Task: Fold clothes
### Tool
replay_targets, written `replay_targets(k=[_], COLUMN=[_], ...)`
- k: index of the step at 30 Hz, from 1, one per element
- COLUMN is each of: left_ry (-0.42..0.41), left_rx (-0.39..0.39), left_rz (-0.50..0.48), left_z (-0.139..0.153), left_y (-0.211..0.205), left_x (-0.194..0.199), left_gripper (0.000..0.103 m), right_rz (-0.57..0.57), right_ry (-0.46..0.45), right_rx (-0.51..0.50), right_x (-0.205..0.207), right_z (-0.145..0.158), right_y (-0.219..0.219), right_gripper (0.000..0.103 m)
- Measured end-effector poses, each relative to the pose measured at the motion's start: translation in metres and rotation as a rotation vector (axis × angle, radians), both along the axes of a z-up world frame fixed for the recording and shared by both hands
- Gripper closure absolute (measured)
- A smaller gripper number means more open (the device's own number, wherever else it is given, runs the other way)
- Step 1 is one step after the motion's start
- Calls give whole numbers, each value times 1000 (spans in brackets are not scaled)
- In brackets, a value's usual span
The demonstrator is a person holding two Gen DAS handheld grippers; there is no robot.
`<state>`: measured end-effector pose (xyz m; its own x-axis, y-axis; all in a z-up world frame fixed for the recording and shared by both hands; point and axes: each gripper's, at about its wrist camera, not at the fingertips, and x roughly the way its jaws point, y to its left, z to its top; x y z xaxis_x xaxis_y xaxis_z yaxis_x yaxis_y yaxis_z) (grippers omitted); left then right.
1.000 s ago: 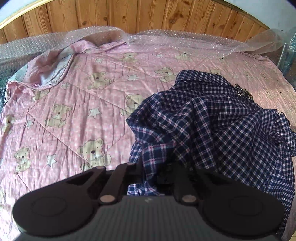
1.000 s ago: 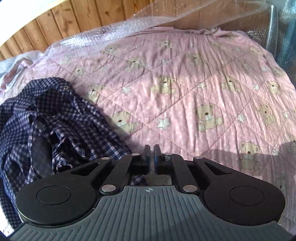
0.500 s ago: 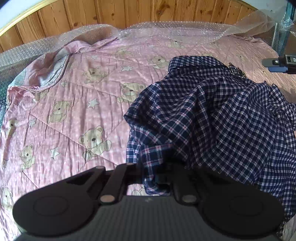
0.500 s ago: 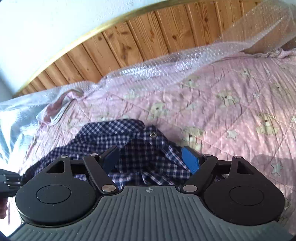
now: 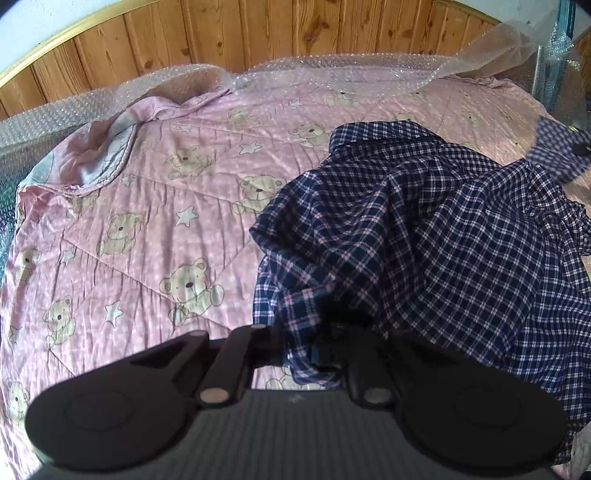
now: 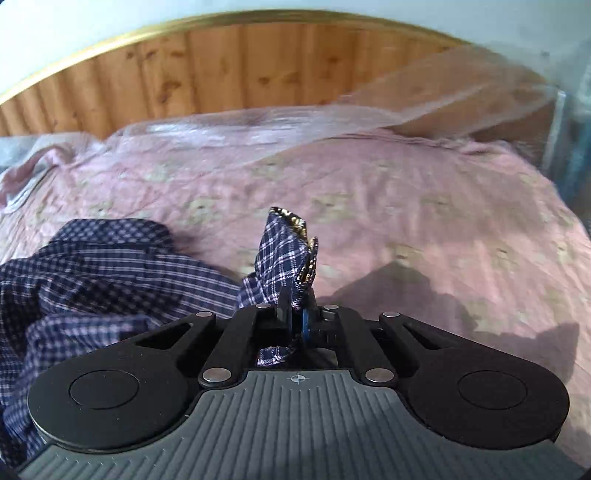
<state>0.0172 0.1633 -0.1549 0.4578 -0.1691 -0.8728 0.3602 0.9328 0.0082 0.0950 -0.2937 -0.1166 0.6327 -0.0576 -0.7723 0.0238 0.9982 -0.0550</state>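
Observation:
A navy plaid shirt (image 5: 424, 229) lies crumpled on the pink teddy-bear quilt (image 5: 147, 229), filling the right half of the left wrist view. My left gripper (image 5: 310, 343) is shut on a fold of the shirt at its near edge; cloth covers its fingertips. In the right wrist view the shirt (image 6: 92, 273) lies at the left. My right gripper (image 6: 297, 314) is shut on a corner of the shirt, which sticks up between the jaws with a patterned lining (image 6: 308, 258) showing.
A wooden headboard (image 5: 258, 33) runs along the far side of the bed, with bubble wrap (image 5: 351, 66) draped along the quilt's far edge. A folded-back quilt corner (image 5: 99, 155) sits at the far left. Pink quilt (image 6: 424, 221) spreads right of the shirt.
My right gripper opened over the shirt half a second ago and has now shut on a corner and lifted it. My left gripper still holds its fold; the shirt is pulled slightly wider.

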Motion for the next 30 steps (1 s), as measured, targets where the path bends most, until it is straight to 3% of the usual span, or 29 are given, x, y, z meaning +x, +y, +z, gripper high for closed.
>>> replay_targets(k=[2, 6, 8, 9, 11, 14, 16, 19, 21, 23, 24, 25, 26, 27, 28, 30], left_ry=[-7, -16, -25, -31, -41, -57, -65, -44, -2, 65, 97, 115, 116, 89, 59, -30], left_rx=[-19, -33, -27, -43, -74, -121, -151, -150, -157, -142, -125, -98, -73, -66, -65, -110], left_rz=[-15, -66, -88, -72, -41, 7, 40, 99, 106, 96, 84, 71, 57, 42, 29, 27], left_z=[4, 10, 13, 18, 28, 42, 50, 38, 20, -2, -13, -21, -25, -22, -17, 10], left_y=[4, 14, 20, 25, 34, 49, 57, 43, 31, 16, 8, 2, -3, -5, -6, -3], left_x=[-6, -19, -25, -21, -14, -4, 5, 45, 70, 89, 95, 98, 97, 94, 90, 81], left_gripper=[90, 85, 79, 77, 63, 42, 38, 37, 37, 48, 58, 89, 99, 99, 100, 100], right_rz=[-153, -410, -502, -556, -600, -473, -264, 43, 223, 349, 394, 438, 475, 507, 536, 579], right_ry=[32, 198, 283, 252, 152, -2, -60, -48, -9, 45, 81, 117, 154, 201, 246, 226], right_rx=[-19, -105, -139, -174, -227, -142, -39, 99, 157, 131, 121, 114, 118, 133, 156, 169], right_x=[-41, -122, -158, -171, -180, -148, -96, -14, 37, 77, 93, 108, 120, 128, 132, 128], right_z=[5, -26, -37, -32, -14, 16, 25, 10, -10, -38, -54, -70, -84, -95, -103, -92], right_y=[-66, -163, -195, -201, -197, -162, -117, -40, 11, 52, 65, 77, 85, 89, 89, 84], right_gripper=[101, 99, 81, 66, 60, 58, 46, 32, 32, 32, 34, 40, 44, 66, 102, 103])
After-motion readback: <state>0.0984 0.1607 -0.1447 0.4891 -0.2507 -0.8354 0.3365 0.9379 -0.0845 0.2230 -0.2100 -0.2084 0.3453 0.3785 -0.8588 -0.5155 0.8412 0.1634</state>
